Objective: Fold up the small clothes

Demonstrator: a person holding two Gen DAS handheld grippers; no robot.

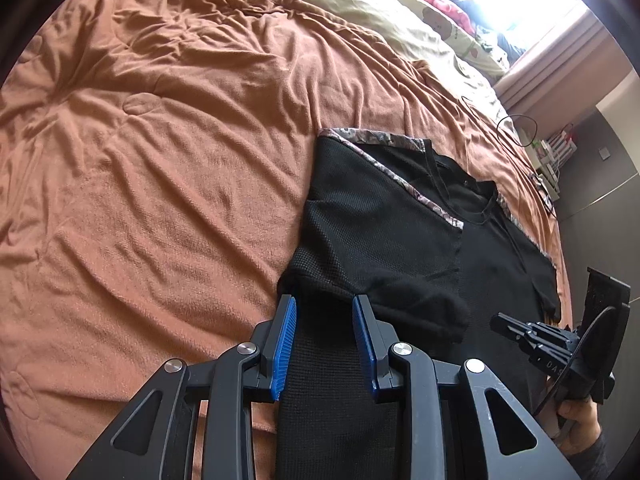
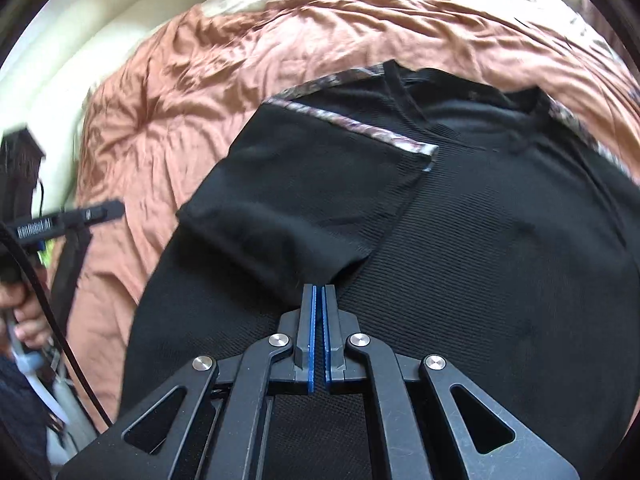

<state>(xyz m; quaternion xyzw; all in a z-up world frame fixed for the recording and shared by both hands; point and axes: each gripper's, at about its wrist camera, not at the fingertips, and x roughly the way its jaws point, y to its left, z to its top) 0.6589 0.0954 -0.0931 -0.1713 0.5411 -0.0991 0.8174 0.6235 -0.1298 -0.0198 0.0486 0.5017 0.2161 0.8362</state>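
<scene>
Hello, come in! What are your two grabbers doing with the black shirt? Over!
Left gripper open over black shirt. Right gripper shut; grip on sleeve unclear. Nothing blocking.

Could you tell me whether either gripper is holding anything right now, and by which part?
The left gripper is open over the black shirt, holding nothing. The right gripper is shut at the edge of the folded-in sleeve; whether fabric is pinched cannot be told.

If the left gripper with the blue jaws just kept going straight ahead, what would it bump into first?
Probably the black shirt. The left gripper has its jaws open with black fabric already between and just ahead of them, so the folded-over sleeve lies straight in its line. How high it hovers above the cloth is hard to tell.
</scene>
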